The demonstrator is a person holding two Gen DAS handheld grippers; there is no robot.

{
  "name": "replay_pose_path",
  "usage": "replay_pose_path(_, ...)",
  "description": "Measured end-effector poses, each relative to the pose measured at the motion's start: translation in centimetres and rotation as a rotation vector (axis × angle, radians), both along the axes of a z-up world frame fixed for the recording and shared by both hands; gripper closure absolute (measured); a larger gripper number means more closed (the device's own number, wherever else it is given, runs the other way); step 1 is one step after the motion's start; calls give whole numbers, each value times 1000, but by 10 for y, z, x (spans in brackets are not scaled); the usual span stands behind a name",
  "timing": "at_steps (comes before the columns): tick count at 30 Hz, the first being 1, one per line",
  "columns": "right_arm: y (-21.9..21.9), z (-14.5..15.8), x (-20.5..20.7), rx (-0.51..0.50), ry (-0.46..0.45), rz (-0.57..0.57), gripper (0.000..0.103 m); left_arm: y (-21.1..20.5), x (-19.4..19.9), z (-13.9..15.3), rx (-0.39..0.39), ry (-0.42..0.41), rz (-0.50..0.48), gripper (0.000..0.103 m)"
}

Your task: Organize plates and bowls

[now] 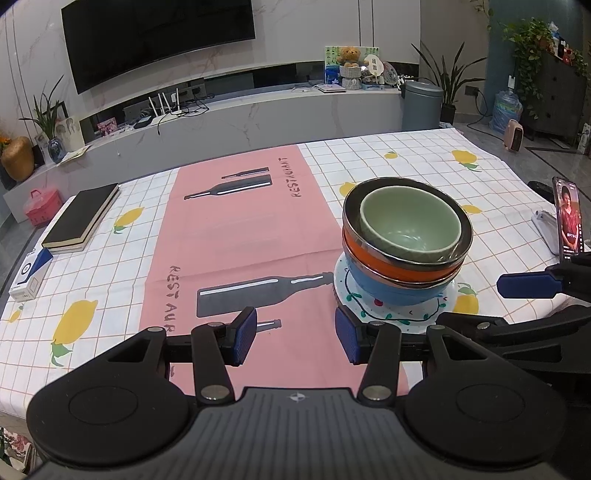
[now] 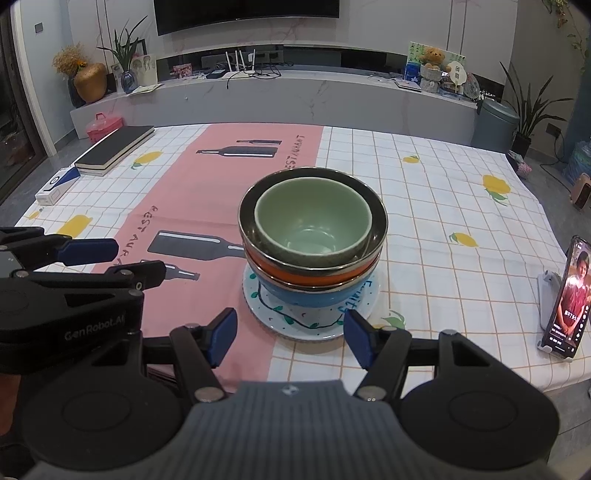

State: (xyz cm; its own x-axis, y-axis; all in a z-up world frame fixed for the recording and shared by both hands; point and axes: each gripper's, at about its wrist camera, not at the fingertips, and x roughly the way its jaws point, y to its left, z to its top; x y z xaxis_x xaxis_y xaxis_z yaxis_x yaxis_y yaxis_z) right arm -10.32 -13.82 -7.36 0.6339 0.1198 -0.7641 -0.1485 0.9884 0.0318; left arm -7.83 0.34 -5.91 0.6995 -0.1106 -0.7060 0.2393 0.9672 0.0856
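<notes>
Pink runner reads "RESTAURANT"; left claw casing "GenRobot.AI".

Table: the table wears a checked cloth with lemon prints and a pink runner printed with bottles.
Far left: a black book lies flat, a small blue-and-white box just beside it.
Right edge: a phone stands propped, screen lit.
Behind: a television on the wall, a grey bin, a teddy bear.
</notes>
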Motion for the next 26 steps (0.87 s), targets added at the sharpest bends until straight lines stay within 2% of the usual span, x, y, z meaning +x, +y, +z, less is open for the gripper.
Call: replay_pose_path(26, 2, -3, 1, 1, 13, 0, 40, -1, 0, 0, -6, 1, -11, 47)
